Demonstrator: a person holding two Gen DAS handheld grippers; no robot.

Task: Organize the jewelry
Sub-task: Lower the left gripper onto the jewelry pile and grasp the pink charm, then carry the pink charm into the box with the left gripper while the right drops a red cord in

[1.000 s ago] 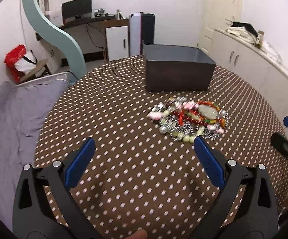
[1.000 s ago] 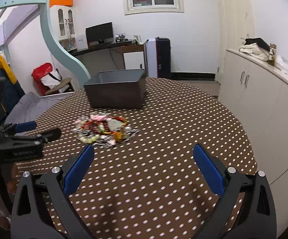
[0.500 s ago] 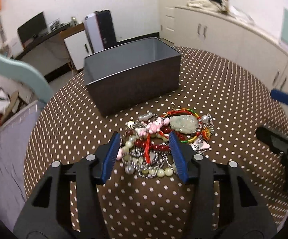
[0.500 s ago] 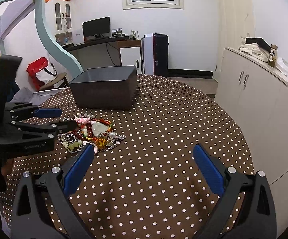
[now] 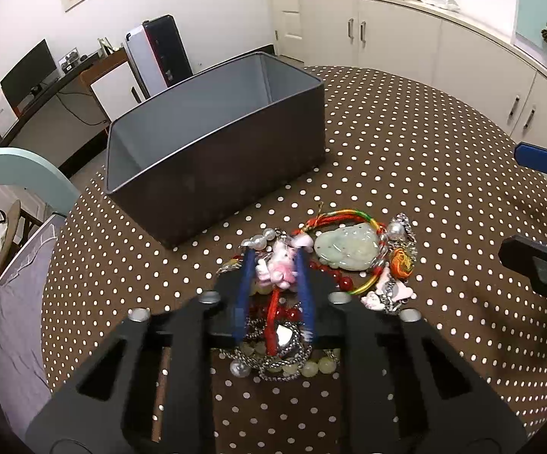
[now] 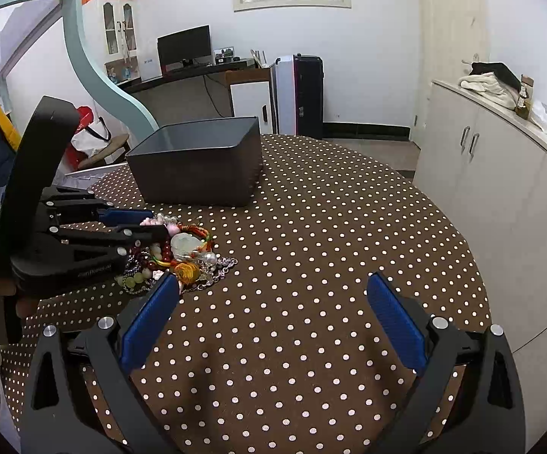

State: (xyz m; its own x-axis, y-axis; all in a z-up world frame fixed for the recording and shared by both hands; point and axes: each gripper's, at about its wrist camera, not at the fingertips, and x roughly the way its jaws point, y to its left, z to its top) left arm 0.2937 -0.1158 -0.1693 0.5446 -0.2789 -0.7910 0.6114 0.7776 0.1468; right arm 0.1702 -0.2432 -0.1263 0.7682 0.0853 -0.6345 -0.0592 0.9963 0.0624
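A tangled pile of jewelry (image 5: 322, 280) lies on the polka-dot table (image 5: 424, 159), just in front of an open grey box (image 5: 212, 143); the pink charm piece (image 5: 279, 268) sits on the pile's box-facing side, among red beads, pearls, silver chain and a pale jade pendant (image 5: 345, 246). The left gripper (image 5: 273, 257) points straight at the box with its fingers narrowed either side of the pink piece; whether they grip it cannot be told. The right gripper (image 6: 273, 299) hangs spread wide, empty, farther off beside the pile.

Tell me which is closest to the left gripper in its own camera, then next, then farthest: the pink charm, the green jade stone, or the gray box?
1. Pink charm: between the left gripper's fingers.
2. Green jade stone: just to the right, in the pile.
3. Gray box: behind the pile, farther back on the table.
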